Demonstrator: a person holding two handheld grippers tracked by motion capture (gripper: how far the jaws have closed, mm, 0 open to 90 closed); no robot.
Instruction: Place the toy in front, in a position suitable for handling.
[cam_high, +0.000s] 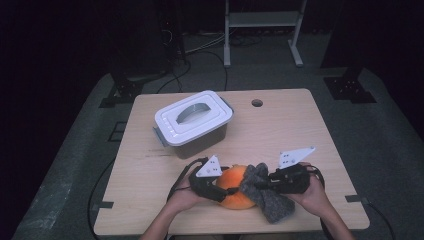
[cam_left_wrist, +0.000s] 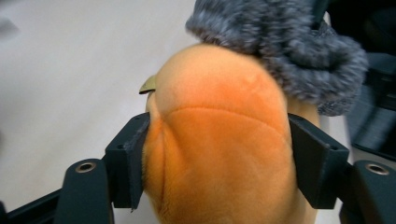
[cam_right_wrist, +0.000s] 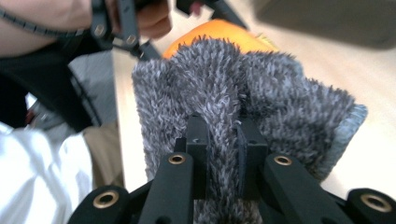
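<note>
An orange plush toy (cam_high: 235, 187) lies near the table's front edge. My left gripper (cam_high: 220, 192) comes at it from the left; in the left gripper view both black jaws press into the sides of the orange plush toy (cam_left_wrist: 219, 149). A fuzzy grey cloth (cam_high: 267, 195) drapes over the toy's right side. My right gripper (cam_high: 262, 185) is shut on a bunched fold of the grey cloth (cam_right_wrist: 224, 140), with the orange plush toy (cam_right_wrist: 219, 30) beyond it. The grey cloth (cam_left_wrist: 285, 46) covers the toy's far end in the left gripper view.
A grey storage box with a white lid (cam_high: 194, 122) stands at the table's back left. The wooden table (cam_high: 280, 130) has a round hole (cam_high: 257, 103) near its far edge. The person's hand (cam_right_wrist: 149, 18) holds the other gripper in the right gripper view.
</note>
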